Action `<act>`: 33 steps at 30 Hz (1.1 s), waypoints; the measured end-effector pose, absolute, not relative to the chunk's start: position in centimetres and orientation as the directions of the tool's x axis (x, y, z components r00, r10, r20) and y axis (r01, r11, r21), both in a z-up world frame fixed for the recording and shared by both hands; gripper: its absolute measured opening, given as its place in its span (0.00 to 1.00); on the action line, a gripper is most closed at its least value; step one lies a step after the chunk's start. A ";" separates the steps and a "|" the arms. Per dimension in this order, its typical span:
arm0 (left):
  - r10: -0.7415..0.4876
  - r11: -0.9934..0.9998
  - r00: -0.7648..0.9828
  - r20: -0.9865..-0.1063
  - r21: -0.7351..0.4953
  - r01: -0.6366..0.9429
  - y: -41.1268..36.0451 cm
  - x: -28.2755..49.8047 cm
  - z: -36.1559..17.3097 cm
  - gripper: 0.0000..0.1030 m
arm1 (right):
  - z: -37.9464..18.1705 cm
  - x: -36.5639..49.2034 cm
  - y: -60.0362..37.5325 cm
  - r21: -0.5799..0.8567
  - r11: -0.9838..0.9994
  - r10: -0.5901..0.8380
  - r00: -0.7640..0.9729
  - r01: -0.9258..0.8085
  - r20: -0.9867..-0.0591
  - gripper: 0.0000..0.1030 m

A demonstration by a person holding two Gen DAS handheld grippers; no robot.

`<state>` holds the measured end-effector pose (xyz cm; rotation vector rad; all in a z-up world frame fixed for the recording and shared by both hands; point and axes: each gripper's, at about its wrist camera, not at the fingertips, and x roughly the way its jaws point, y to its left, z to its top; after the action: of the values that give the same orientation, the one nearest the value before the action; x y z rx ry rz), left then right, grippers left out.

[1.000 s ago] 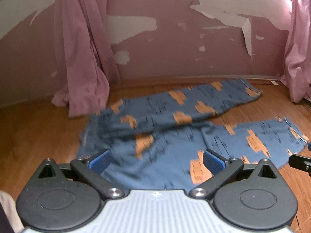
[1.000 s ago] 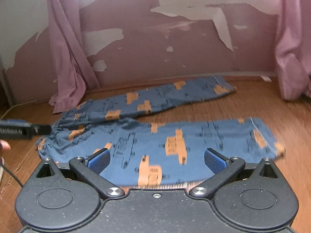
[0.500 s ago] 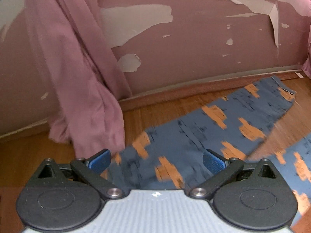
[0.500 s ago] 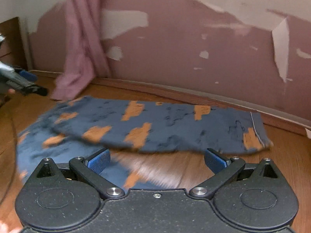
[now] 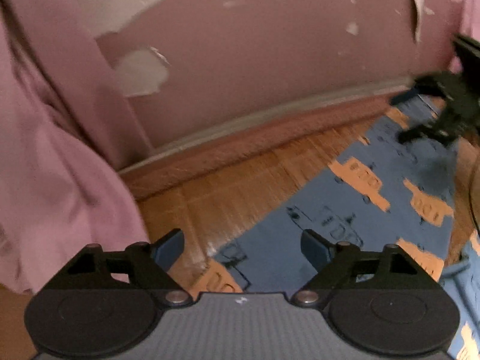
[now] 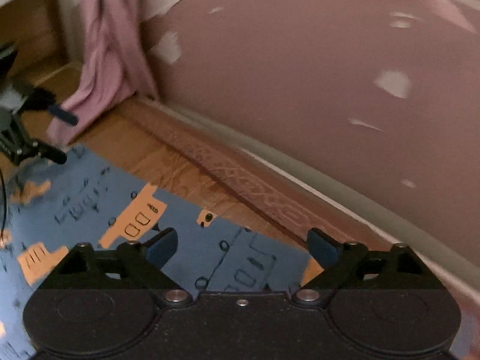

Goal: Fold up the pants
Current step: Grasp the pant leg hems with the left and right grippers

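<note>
- Left wrist view: now close over the far leg of the pants (image 5: 375, 210), where a second ago showed the whole garment spread out from farther back.
- Same shift in the right wrist view: from a wide look at both legs to a low, near look at the far leg's cuff end (image 6: 246, 258).
- Left gripper (image 5: 241, 247) with fingers apart, empty, poised over the fabric's wall-side edge near the waist end; right gripper (image 6: 243, 247) likewise spread and empty at the cuff end.
- Each gripper visible in the other's camera, blurred from motion.
- Likely meaning: both ends of the far leg lined up for a pinch, ready to carry that leg over the near one; no fold made yet.
- Pants lying flat on the wood floor (image 5: 240, 192), near the baseboard (image 6: 300, 177) but apart from it.
- Cloth: thin, soft blue knit printed with orange blocks and dark line drawings; limp, apt to sag between two grips.
- Floor: glossy narrow boards, slippery under cloth.
- Pink curtain (image 5: 54, 162) hanging in loose folds just left of the waist end.
- Wall (image 5: 270, 60) mauve, paint peeling in pale patches.
</note>
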<state>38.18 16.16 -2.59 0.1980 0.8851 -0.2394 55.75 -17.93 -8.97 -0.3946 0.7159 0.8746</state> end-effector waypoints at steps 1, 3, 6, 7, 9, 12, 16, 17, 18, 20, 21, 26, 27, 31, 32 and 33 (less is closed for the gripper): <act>-0.127 0.950 0.607 -0.785 0.079 0.301 16.1 38.2 -3.1 0.84 | -9.3 56.1 -17.6 -0.035 0.572 0.558 0.420 -0.819 -0.716 0.86; -0.131 0.948 0.597 -0.791 0.075 0.309 16.3 38.3 -3.6 0.83 | -9.8 56.7 -17.1 -0.038 0.552 0.559 0.404 -0.833 -0.724 0.86; -0.141 0.956 0.566 -0.812 0.037 0.291 16.8 38.9 -4.3 0.74 | -10.5 57.4 -17.0 -0.033 0.536 0.557 0.382 -0.844 -0.737 0.86; -0.137 0.959 0.550 -0.824 0.028 0.281 16.8 39.2 -4.6 0.68 | -10.6 57.4 -17.1 -0.046 0.531 0.559 0.390 -0.846 -0.732 0.86; -0.132 0.962 0.522 -0.843 0.017 0.271 17.2 39.3 -4.9 0.59 | -10.8 57.2 -17.2 -0.064 0.524 0.561 0.400 -0.849 -0.725 0.85; -0.116 0.965 0.527 -0.842 0.030 0.259 17.2 39.3 -4.7 0.48 | -10.9 56.7 -17.7 -0.079 0.536 0.567 0.428 -0.840 -0.703 0.73; -0.084 0.974 0.525 -0.847 0.041 0.222 16.9 39.2 -4.3 0.07 | -11.0 55.3 -18.0 -0.085 0.553 0.583 0.458 -0.829 -0.671 0.39; -0.073 0.978 0.525 -0.848 0.042 0.204 16.8 39.0 -4.3 0.06 | -11.0 54.9 -18.1 -0.085 0.559 0.585 0.465 -0.825 -0.665 0.30; -0.060 0.980 0.530 -0.846 0.052 0.194 16.5 38.8 -4.4 0.04 | -11.1 54.6 -18.1 -0.092 0.562 0.584 0.473 -0.822 -0.660 0.20; -0.021 0.980 0.552 -0.834 0.092 0.175 15.7 38.1 -4.4 0.03 | -11.2 53.8 -18.1 -0.113 0.571 0.577 0.495 -0.813 -0.650 0.08; -0.004 0.980 0.570 -0.822 0.110 0.166 15.4 37.9 -4.3 0.03 | -11.3 53.4 -18.0 -0.127 0.577 0.571 0.510 -0.807 -0.644 0.06; 0.101 0.980 0.675 -0.731 0.192 0.061 14.0 36.9 -2.6 0.03 | -10.0 51.4 -17.1 -0.238 0.623 0.532 0.627 -0.745 -0.569 0.05; 0.125 0.977 0.696 -0.708 0.211 0.039 13.8 36.8 -2.2 0.03 | -9.4 51.2 -16.8 -0.260 0.636 0.527 0.655 -0.726 -0.541 0.05; 0.213 0.962 0.767 -0.605 0.269 -0.055 13.3 36.9 -0.8 0.03 | -7.5 51.1 -15.0 -0.376 0.668 0.495 0.760 -0.643 -0.421 0.05; 0.237 0.956 0.777 -0.583 0.282 -0.079 13.2 37.0 -0.6 0.03 | -7.4 51.3 -14.3 -0.412 0.668 0.483 0.782 -0.620 -0.394 0.05; 0.260 0.950 0.782 -0.567 0.297 -0.101 13.1 37.1 -0.7 0.03 | -7.4 51.4 -13.6 -0.439 0.668 0.473 0.798 -0.601 -0.373 0.05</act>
<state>37.13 13.05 -0.65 0.2578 0.6458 0.1973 51.43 -13.59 -7.35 -0.5778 0.2367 0.6118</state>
